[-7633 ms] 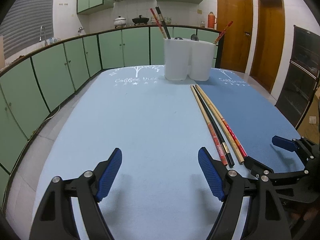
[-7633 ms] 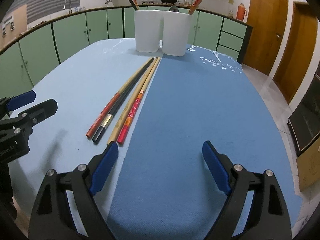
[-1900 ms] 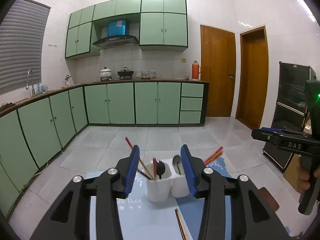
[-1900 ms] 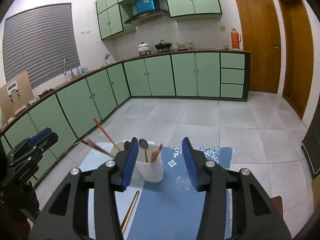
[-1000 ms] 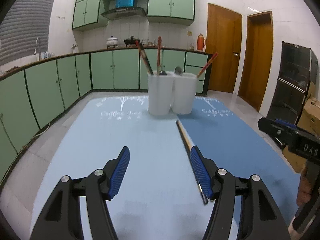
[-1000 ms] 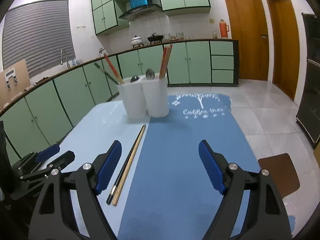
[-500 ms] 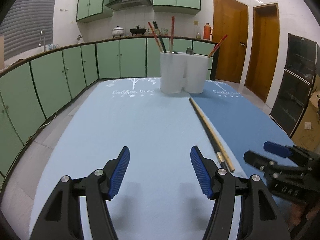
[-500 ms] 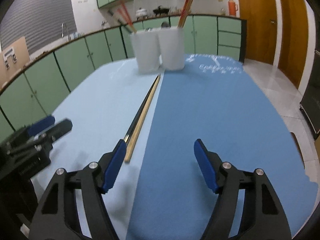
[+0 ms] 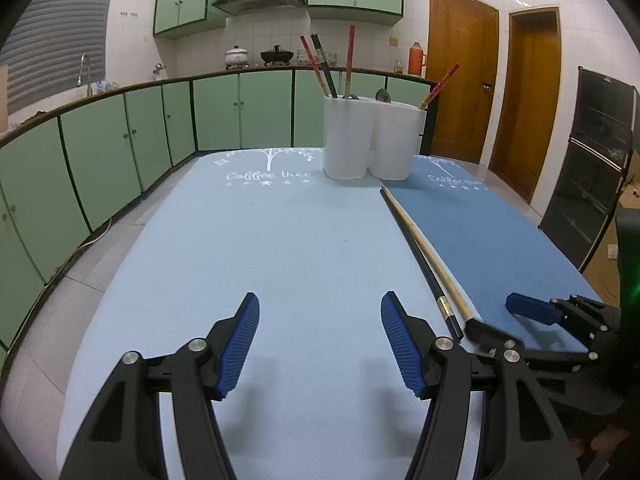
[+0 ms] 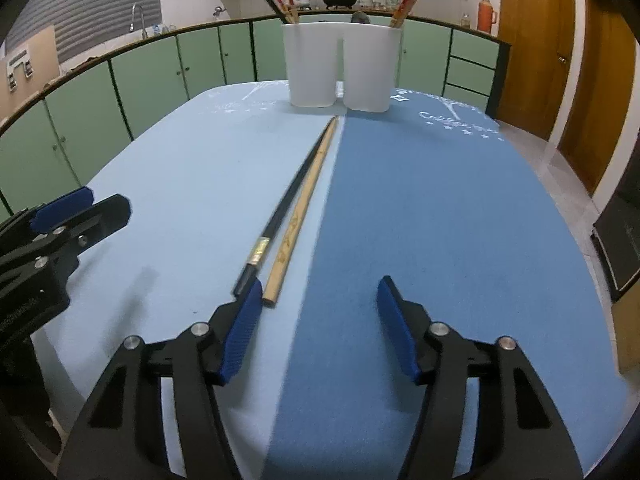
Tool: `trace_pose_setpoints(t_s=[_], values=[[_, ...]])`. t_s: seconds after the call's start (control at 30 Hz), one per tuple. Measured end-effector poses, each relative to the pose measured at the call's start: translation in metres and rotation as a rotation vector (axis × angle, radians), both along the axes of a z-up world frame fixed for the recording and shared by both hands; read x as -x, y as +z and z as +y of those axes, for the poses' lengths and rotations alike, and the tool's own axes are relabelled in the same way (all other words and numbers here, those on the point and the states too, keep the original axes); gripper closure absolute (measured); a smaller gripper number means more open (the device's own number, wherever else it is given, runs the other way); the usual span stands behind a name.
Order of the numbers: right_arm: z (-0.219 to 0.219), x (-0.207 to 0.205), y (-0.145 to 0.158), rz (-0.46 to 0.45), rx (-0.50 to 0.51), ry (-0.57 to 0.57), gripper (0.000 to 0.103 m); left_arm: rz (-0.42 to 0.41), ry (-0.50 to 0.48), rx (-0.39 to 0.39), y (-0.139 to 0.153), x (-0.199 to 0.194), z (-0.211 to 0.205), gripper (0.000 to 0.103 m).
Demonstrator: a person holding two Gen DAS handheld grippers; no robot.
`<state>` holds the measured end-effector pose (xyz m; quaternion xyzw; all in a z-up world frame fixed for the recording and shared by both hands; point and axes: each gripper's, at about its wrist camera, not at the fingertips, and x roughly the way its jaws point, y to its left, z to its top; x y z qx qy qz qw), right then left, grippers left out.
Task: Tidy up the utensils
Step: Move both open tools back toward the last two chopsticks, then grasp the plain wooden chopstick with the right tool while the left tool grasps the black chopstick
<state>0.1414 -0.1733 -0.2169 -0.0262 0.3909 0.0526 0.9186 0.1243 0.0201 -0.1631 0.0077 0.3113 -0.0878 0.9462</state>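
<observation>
Both jaws released; right gripper (image 10: 320,322) lines up by black chopstick (image 10: 280,216) and wooden chopstick (image 10: 304,204) ends, left gripper (image 9: 320,344) idle near table's front edge.

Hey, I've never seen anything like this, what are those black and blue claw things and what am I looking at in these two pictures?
Those claws are handheld grippers: a person holds one in each hand, and each carries a wide-angle camera looking forward along its two fingers. One picture comes from the left gripper, the other from the right gripper. Each camera also catches the other gripper at the edge of its view.

Both grippers are open and hold nothing.

They hover over a table covered by a light blue mat and a darker blue mat. Near the seam lie two long chopsticks side by side: a black chopstick and a wooden chopstick. At the far end stands a white holder with two compartments, already holding chopsticks and spoons. The right gripper sits close to the chopsticks' near ends.
</observation>
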Motion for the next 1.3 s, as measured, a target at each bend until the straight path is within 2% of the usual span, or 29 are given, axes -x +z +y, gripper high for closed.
trace_pose_setpoints(t_s=[0.1,0.23,0.33,0.5,0.63,0.77,1.07,1.3], values=[[-0.016,0.001,0.002,-0.001,-0.032,-0.043,0.048,0.001,0.000,0.002,0.000,0.001,0.001,0.041],[-0.025,0.004,0.001,0.000,-0.086,-0.037,0.048,0.002,-0.004,0.004,0.000,0.001,-0.001,0.041],[-0.021,0.004,0.000,-0.006,-0.085,-0.022,0.054,0.001,-0.013,0.001,0.000,0.001,-0.005,0.041],[-0.017,0.004,-0.001,-0.020,-0.090,0.011,0.097,0.002,-0.023,-0.007,0.001,0.002,-0.011,0.041],[-0.019,0.005,0.001,-0.022,-0.107,0.014,0.097,0.008,-0.026,-0.003,0.000,0.001,-0.016,0.041],[-0.032,0.006,0.004,-0.031,-0.117,-0.030,0.097,0.019,-0.033,0.009,-0.001,0.001,-0.025,0.041],[-0.070,0.013,0.014,-0.065,-0.144,-0.107,0.097,0.070,-0.075,0.014,-0.015,-0.001,-0.065,0.041],[-0.084,0.015,0.016,-0.066,-0.172,-0.116,0.097,0.130,-0.073,0.022,-0.026,-0.009,-0.080,0.059]])
